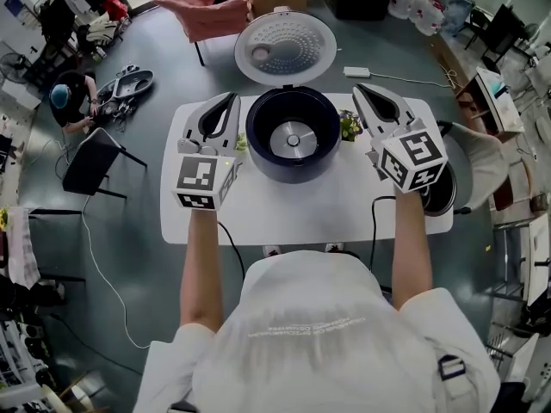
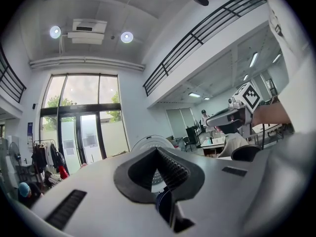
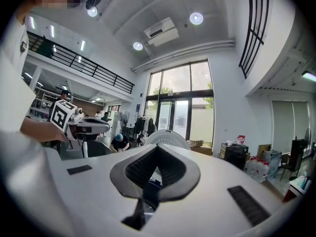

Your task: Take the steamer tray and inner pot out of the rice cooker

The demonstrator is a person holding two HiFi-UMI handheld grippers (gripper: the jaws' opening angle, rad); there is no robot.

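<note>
Past the person's white shirt (image 1: 301, 334), the left gripper (image 1: 231, 100) and right gripper (image 1: 359, 91) flank the open rice cooker (image 1: 293, 157), both clenched on nothing. What looks like the inner pot (image 1: 443, 198) sits at the table's (image 1: 284, 213) right edge. It is probably stiff, smooth and light, best pinched by its rim.

A white surface (image 1: 284, 215) stands on a grey-green floor (image 1: 146, 256). Off its left edge sits a black chair (image 1: 95, 163), and farther that way a person in a blue cap (image 1: 67, 100) crouches on the floor. Beyond the far edge a pink cloth (image 1: 202, 3) drapes over a seat. A thin cable (image 1: 102, 286) trails over the floor left of the surface. Tall glass doors (image 3: 180, 105) let in daylight. Round ceiling lights (image 2: 127, 37) flank an air-conditioning unit (image 2: 86, 31), and a black railing (image 2: 207, 28) lines an upper gallery.
</note>
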